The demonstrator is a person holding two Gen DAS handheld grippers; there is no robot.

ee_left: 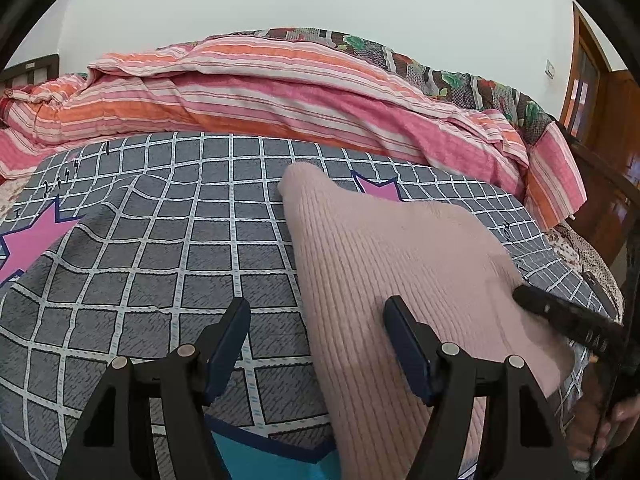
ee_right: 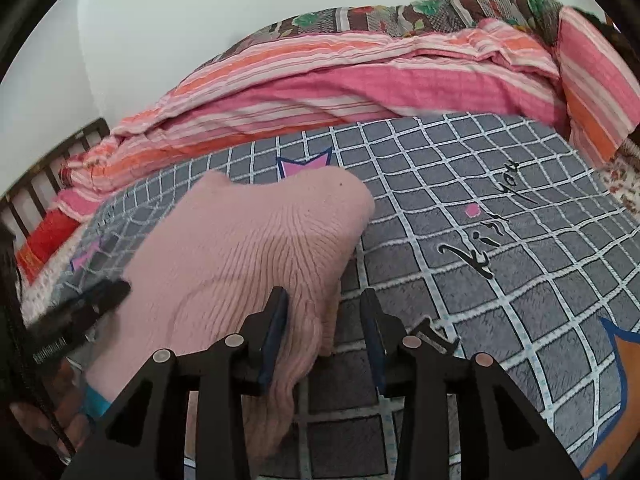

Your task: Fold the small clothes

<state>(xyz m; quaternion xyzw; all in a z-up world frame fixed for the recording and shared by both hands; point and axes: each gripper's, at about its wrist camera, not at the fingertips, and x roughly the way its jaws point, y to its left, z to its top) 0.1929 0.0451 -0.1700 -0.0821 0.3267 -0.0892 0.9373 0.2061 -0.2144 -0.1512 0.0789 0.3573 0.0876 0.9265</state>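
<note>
A pale pink ribbed knit garment (ee_left: 400, 264) lies on the grey checked bedspread (ee_left: 160, 240). My left gripper (ee_left: 316, 312) is open, its jaws astride the garment's left edge low over the bed. In the right wrist view the same garment (ee_right: 240, 248) lies at the centre left. My right gripper (ee_right: 324, 304) is open at the garment's right edge, the left finger (ee_right: 276, 320) over the knit and the right finger (ee_right: 372, 320) over the bedspread. The right gripper's finger (ee_left: 560, 316) shows at the right of the left wrist view. The left gripper (ee_right: 80, 304) shows at the left of the right wrist view.
A pink and orange striped quilt (ee_left: 260, 92) is heaped along the back of the bed, with a floral blanket (ee_left: 440, 76) behind it. A wooden headboard (ee_right: 48, 176) stands at the left. A wooden door (ee_left: 588, 80) stands at the far right. The wall behind is white.
</note>
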